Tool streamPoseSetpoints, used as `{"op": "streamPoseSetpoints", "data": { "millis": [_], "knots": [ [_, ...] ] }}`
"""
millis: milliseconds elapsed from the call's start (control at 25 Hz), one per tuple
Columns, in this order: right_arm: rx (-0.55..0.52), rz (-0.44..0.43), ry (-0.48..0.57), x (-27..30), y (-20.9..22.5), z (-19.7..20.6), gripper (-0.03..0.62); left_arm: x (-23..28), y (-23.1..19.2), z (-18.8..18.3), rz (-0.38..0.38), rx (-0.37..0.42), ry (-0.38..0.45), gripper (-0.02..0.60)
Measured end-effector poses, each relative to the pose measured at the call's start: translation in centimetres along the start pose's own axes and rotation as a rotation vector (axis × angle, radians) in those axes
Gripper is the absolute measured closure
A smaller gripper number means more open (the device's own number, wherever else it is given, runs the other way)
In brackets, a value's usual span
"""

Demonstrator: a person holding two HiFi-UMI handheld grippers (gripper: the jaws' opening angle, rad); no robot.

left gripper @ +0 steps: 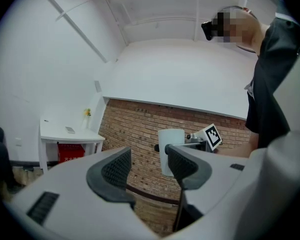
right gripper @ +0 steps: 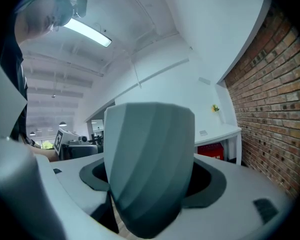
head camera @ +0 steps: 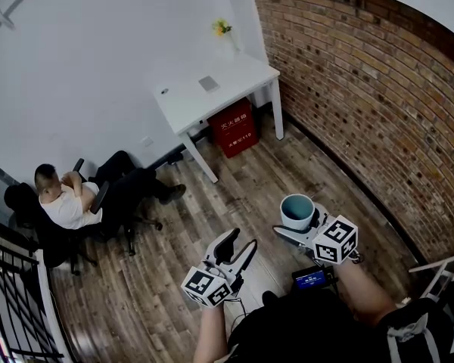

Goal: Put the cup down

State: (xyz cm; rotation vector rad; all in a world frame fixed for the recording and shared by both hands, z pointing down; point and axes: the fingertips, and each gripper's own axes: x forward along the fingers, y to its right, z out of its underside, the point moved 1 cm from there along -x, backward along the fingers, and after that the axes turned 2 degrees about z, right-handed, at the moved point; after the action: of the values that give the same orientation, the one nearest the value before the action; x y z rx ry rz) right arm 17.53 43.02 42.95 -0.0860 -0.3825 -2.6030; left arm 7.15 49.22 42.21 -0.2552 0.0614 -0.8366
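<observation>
A grey-blue faceted cup (head camera: 296, 210) is held upright in the air over the wooden floor, with my right gripper (head camera: 295, 229) shut on it. In the right gripper view the cup (right gripper: 149, 169) fills the middle between the two jaws of my right gripper (right gripper: 150, 176). My left gripper (head camera: 238, 249) hangs lower and to the left of it, open and empty. The left gripper view shows my left gripper (left gripper: 147, 169) with a clear gap between its pads, and beyond it the cup (left gripper: 170, 151) in the other gripper.
A white table (head camera: 212, 89) stands against the far wall with a small yellow flower (head camera: 222, 27) and a flat grey object (head camera: 208, 83) on it. A red box (head camera: 233, 127) sits under it. A brick wall (head camera: 378, 104) runs along the right. A person (head camera: 64, 199) sits at left.
</observation>
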Motion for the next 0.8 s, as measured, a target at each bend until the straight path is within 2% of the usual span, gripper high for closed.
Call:
{"op": "streamPoseSetpoints", "data": {
  "millis": [800],
  "knots": [
    [0.023,0.002,-0.01,-0.8,1.7,0.4,0.217,2.0,0.3,0.2,0.014,0.001,-0.023,0.35]
  ]
}}
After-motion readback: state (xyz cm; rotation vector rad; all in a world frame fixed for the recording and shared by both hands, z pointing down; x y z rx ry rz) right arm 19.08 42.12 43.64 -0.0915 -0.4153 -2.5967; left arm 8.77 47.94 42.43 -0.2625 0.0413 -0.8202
